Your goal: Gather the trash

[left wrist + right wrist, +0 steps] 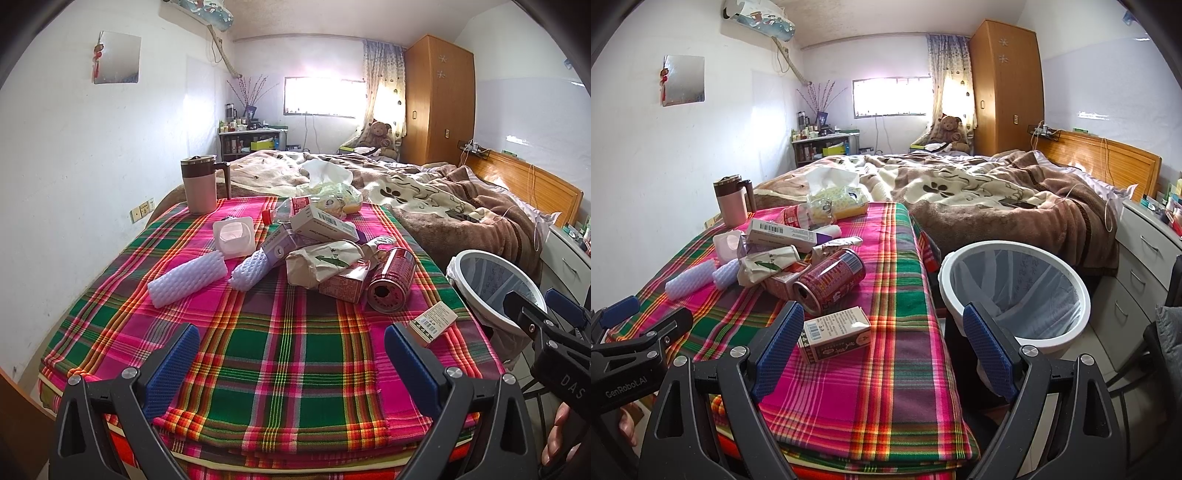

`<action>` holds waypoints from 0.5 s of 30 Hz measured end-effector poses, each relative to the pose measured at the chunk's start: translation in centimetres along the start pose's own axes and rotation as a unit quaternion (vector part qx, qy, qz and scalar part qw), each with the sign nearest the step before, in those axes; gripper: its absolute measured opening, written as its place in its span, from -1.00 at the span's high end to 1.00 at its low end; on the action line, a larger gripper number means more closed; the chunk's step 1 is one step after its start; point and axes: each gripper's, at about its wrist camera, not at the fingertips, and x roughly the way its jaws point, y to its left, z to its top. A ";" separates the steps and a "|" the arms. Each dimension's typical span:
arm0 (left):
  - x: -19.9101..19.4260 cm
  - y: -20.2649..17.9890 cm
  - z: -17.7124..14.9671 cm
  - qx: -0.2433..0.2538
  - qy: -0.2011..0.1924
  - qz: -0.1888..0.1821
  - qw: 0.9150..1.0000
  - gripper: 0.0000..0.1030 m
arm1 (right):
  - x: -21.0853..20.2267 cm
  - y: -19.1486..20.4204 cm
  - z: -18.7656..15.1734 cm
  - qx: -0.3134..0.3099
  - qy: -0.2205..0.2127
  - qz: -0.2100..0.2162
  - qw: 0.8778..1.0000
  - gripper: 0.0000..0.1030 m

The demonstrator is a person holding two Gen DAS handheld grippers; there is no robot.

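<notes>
Nearest: left gripper wide apart, holding nothing, above plaid cloth. Right gripper likewise wide, empty, over the cloth's right edge beside small box. Just right, off the cloth: white bin, lined. Farther on: red can on its side, touching cartons and wrappers; two foam rolls left. Beyond: mug, tissues, bed.

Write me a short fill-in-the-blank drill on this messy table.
1. The red can lies on its ____.
2. The bin stands to the ____ of the table.
3. Both the left claw and the right claw are ____.

Missing words: side; right; open
</notes>
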 end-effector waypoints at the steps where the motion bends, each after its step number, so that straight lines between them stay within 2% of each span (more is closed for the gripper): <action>1: 0.0 0.0 0.0 0.000 0.000 0.000 1.000 -0.98 | 0.0 0.0 0.0 0.000 0.000 0.000 1.000 -0.74; 15: 0.9 0.7 0.4 -0.004 0.005 -0.002 1.000 -0.97 | 0.3 0.2 0.0 -0.001 0.002 -0.001 1.000 -0.74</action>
